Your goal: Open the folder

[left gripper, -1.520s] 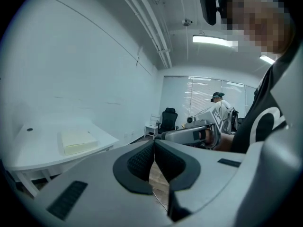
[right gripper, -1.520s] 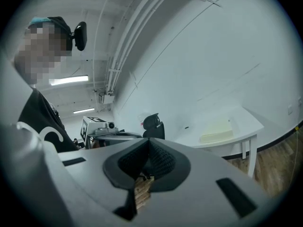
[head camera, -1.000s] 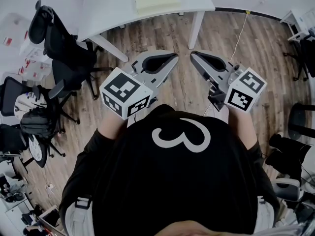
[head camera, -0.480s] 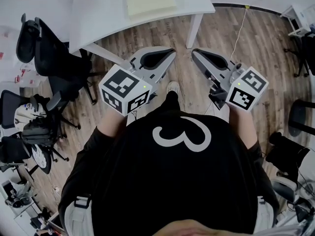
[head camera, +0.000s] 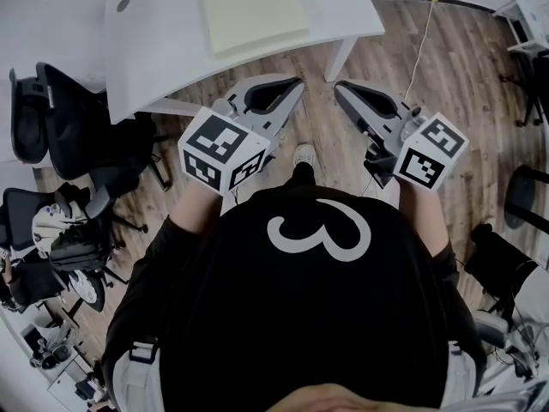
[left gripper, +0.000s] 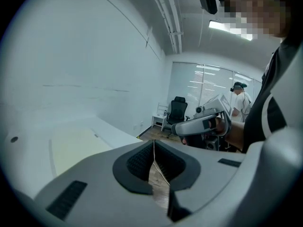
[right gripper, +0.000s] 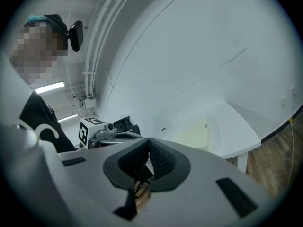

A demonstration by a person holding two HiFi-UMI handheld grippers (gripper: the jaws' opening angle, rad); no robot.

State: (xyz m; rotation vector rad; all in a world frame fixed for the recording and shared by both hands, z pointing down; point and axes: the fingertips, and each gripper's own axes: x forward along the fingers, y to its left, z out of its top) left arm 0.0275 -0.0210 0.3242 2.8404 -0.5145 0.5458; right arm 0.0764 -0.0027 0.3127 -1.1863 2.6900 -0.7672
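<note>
- Lying flat on the white table (head camera: 343,7), the pale yellow folder (head camera: 253,9) appears closed, and its cover is not yet lifted
- The folder sits at the top of the head view, well ahead of both grippers and touched by neither
- Compared with a second ago, the table and folder fill more of the head view and sit lower in it: the person has stepped toward the table edge
- The left gripper (head camera: 296,82) is clenched, jaws pressed together with nothing between them, and it points toward the table from above the wooden floor (head camera: 386,58)
- The right gripper (head camera: 340,87) is likewise clenched and empty, held just beside the left one at about the same height
- Judgement: this is the approach phase, and the opening itself has not begun
- Judgement: at least one gripper must spread its jaws before it can take an edge of the cover
</note>
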